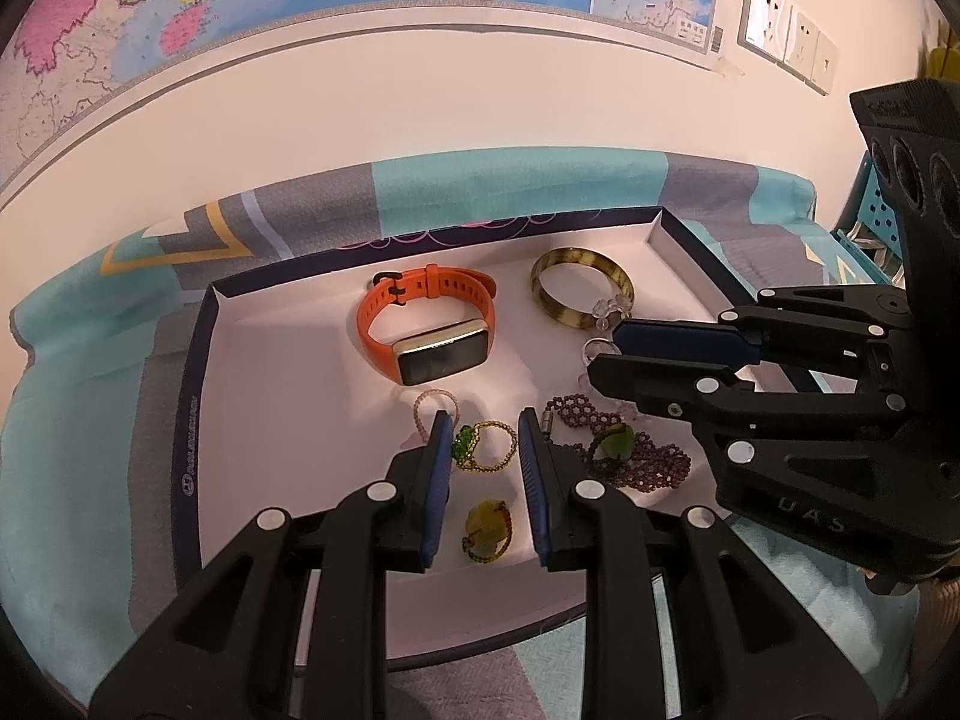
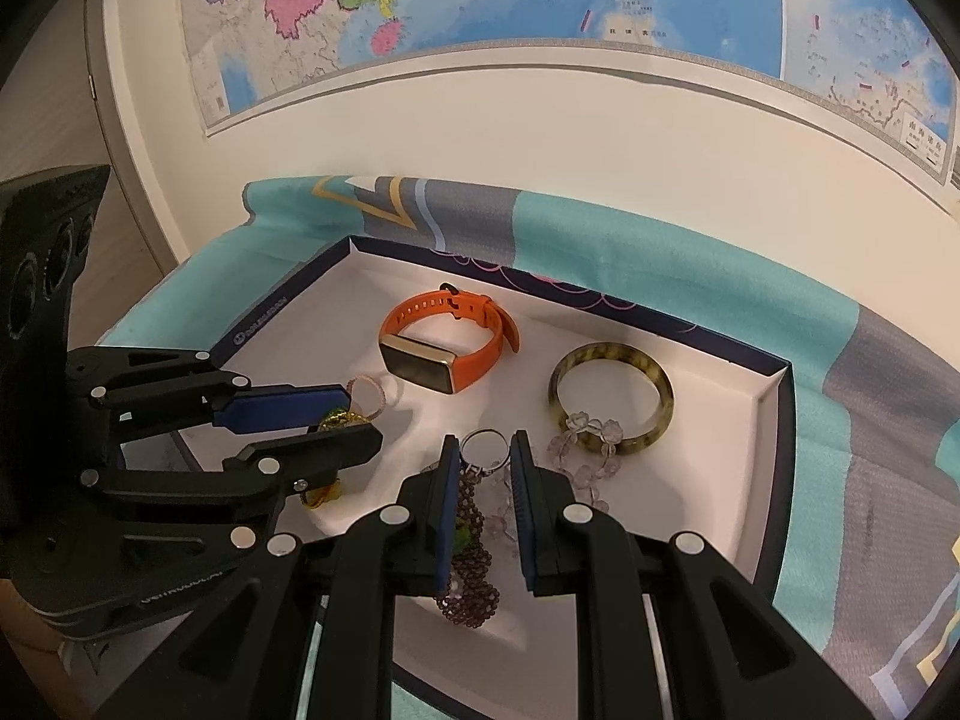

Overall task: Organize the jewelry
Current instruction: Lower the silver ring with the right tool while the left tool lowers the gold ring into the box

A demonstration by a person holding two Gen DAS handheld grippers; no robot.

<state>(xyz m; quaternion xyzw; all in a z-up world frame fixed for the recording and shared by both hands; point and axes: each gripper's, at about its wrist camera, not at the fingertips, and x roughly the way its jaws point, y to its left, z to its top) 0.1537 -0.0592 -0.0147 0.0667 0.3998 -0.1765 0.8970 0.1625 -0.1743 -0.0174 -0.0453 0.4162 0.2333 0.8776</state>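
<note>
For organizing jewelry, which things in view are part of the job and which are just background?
Part of the job:
- orange watch
- mottled bangle
- purple beaded bracelet
- clear bead bracelet
- pink bead ring
- green-stone ring
- yellow-stone ring
- white tray

Just background:
- wall map
- patterned cloth
- wall sockets

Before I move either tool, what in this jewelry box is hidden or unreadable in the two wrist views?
- Clear bead bracelet: left wrist view, mostly behind the right tool.
- Green bead ring: right wrist view, largely behind the left tool.
- Purple bead bracelet: right wrist view, its end runs under the right tool's body.
- Box near edge: covered by tool frames in both views.
- Rim lettering: too small to read.
</note>
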